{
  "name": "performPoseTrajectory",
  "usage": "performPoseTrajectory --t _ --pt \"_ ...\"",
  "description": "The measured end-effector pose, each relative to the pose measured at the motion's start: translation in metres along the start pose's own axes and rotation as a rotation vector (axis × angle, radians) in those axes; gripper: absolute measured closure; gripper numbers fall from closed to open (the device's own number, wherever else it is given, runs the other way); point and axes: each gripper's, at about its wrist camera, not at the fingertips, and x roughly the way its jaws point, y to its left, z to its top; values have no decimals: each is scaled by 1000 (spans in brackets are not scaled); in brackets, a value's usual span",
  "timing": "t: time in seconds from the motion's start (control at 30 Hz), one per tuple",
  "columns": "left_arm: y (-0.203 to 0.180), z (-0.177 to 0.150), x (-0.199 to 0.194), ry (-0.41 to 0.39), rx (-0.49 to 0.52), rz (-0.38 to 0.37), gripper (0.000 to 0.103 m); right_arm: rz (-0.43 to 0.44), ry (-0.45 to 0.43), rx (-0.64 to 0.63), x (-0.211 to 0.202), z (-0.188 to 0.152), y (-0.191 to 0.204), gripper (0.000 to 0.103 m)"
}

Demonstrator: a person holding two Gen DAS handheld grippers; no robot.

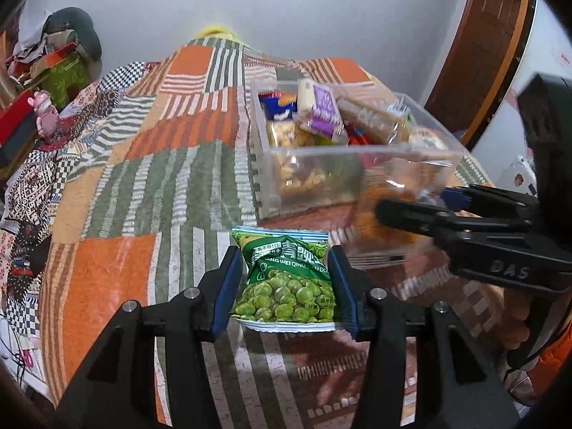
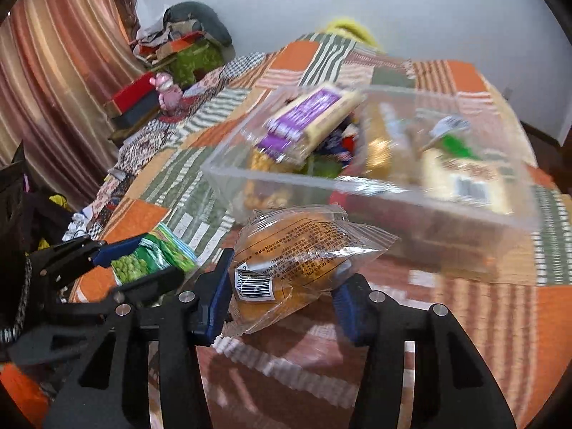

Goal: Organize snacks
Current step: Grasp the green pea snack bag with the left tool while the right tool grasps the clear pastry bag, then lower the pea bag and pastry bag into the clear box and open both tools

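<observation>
Patchwork blanket [image 1: 143, 150], white wall [image 1: 321, 10], clear snack bin [image 1: 357, 150], striped curtain [image 2: 53, 82]

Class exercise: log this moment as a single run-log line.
left claw: shut on green pea packet | right claw: shut on clear-wrapped bun | clear bin: already holds snacks, ahead on patchwork cloth

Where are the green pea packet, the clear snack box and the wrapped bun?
green pea packet [image 1: 286, 286], left wrist view, printed front.
clear snack box [image 1: 321, 171], left wrist view, near wall.
wrapped bun [image 2: 296, 254], right wrist view, wrapper middle.
</observation>
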Motion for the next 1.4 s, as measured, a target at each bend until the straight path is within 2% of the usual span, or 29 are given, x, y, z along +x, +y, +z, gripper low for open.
performPoseTrajectory --t 0.37,0.6,0.97,1.17,1.23,1.4 --pt "-29 48 -18 -115 23 -17 54 -64 -164 46 -55 19 -31 56" --pt "-46 84 -8 -159 38 -29 54 -119 -226 69 -62 35 -54 56" --pt "-63 128 51 -127 25 -69 54 -154 -222 83 -34 67 -79 56" --pt "-56 129 92 -66 -8 -45 54 -186 -161 58 -4 68 -83 56" --pt "-57 126 97 -77 14 -13 55 -205 -149 50 2 67 -87 56" --pt "-60 122 97 -86 53 5 54 -211 -133 26 2 66 -87 54"
